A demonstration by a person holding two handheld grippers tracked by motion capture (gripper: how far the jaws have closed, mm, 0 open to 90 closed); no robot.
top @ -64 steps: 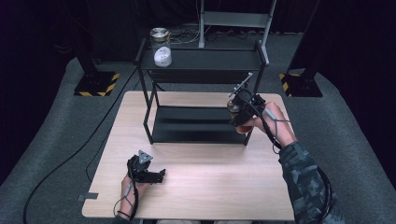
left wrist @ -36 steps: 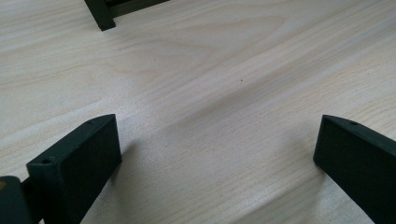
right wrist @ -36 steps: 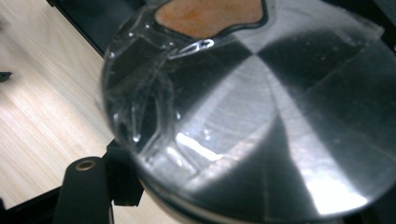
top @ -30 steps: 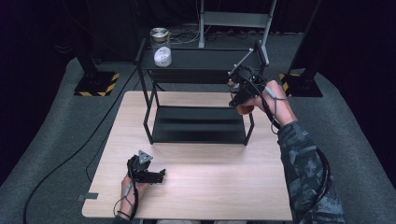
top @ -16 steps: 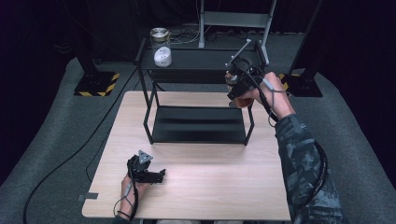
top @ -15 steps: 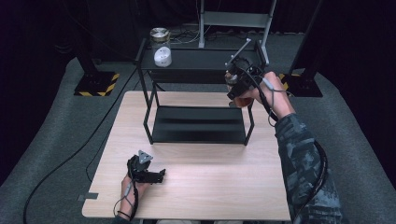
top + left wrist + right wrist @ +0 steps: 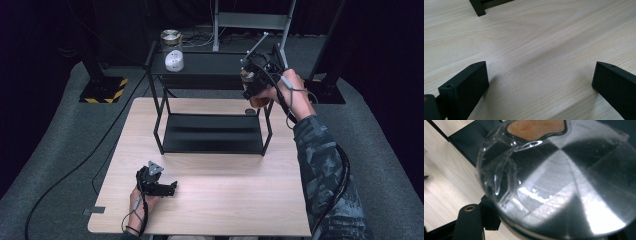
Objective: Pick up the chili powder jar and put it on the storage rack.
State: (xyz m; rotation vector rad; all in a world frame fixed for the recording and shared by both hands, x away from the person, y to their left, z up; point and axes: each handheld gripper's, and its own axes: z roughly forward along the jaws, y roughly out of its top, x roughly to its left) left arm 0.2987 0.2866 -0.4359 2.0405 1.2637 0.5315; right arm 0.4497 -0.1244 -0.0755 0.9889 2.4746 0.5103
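Here the right tool is pinching a glass jar with a metal lid, just above the black rack; the left tool is resting spread on the tabletop.

We saw a glass jar with a brushed-metal lid and something brown-orange inside it, seen close up from the lid side in the right gripper view. From the high view its brown body was clamped in the right gripper, lifted off the table, beside the rack's top shelf at its right end.
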